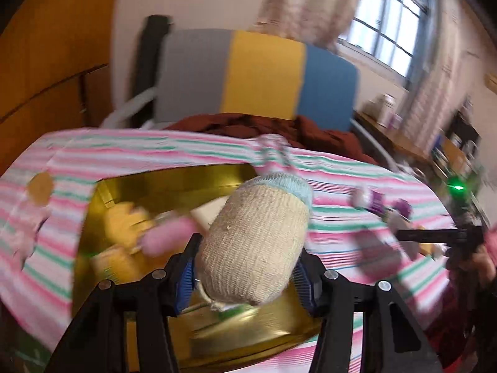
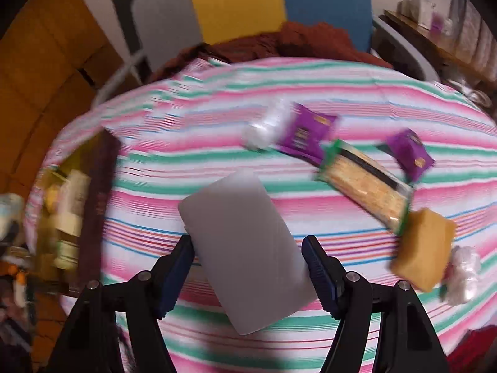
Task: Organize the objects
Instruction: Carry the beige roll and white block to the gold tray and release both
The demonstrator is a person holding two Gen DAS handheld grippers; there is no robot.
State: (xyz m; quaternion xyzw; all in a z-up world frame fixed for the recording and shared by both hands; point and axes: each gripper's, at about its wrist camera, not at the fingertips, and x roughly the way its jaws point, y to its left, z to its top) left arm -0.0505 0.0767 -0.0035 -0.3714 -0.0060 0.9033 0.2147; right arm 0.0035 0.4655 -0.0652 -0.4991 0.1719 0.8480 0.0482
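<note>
In the left wrist view my left gripper (image 1: 245,267) is shut on a beige knitted sock bundle (image 1: 254,242) with a light blue cuff, held above a gold-lined box (image 1: 174,183). The box holds yellow items and a pink roll (image 1: 169,236). In the right wrist view my right gripper (image 2: 248,261) is shut on a pale grey flat block (image 2: 245,258), lifted over the striped cloth. The box (image 2: 93,192) shows at the left edge there. My right gripper (image 1: 435,236) also appears at the right of the left wrist view.
On the striped cloth (image 2: 217,124) lie two purple packets (image 2: 306,133) (image 2: 410,152), a cracker pack (image 2: 366,183), a yellow sponge (image 2: 425,245) and white plastic wads (image 2: 264,124). A brown blanket (image 2: 295,43) and a colourful headboard (image 1: 257,77) lie beyond.
</note>
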